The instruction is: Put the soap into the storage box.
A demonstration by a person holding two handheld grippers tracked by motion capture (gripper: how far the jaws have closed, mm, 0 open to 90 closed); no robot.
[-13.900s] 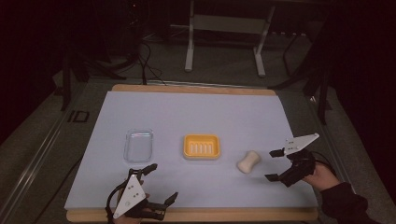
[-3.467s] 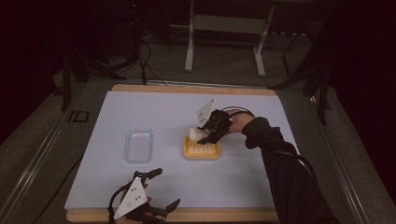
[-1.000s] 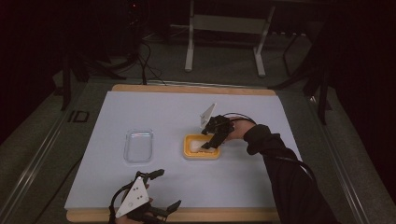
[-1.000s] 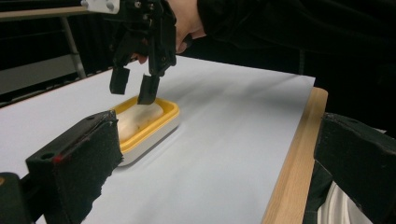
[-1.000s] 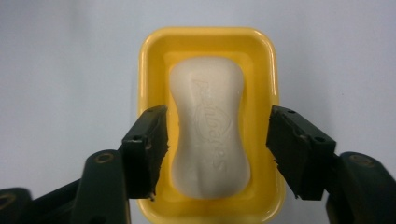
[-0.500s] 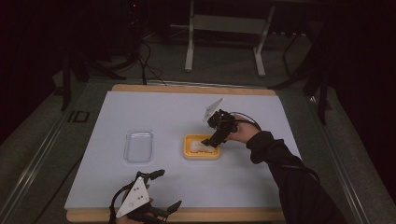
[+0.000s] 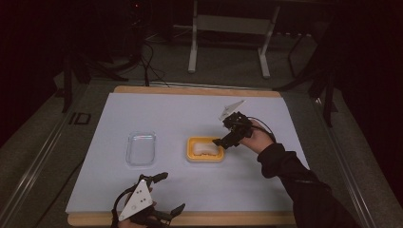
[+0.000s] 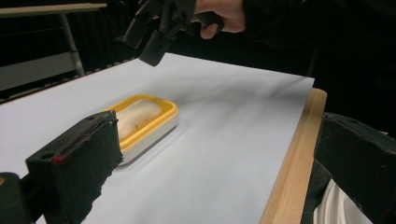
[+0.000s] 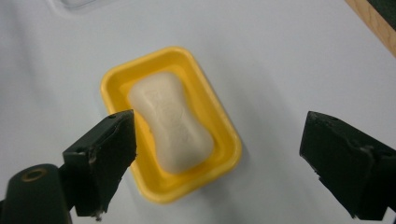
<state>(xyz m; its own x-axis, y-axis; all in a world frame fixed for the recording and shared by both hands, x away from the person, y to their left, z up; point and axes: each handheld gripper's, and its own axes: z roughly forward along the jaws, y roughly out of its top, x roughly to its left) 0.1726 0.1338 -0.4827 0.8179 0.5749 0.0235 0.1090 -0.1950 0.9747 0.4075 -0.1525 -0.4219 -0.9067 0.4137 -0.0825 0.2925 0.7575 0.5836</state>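
Embossed mark on soap bar point(image 9: 170, 128) unreadable; bar now lies in yellow dish point(image 9: 219, 130) mid-worktop point(image 7: 266, 190), no longer pinched, right gripper point(image 7: 223, 140) lifted just off it, jaws spread empty; left gripper point(image 7: 164, 194) unmoved at near edge, jaws spread.

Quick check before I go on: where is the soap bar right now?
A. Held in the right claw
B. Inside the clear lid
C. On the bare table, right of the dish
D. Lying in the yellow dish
D: the soap bar lies flat inside the yellow dish, and the right claw hangs open above it with nothing between its jaws.
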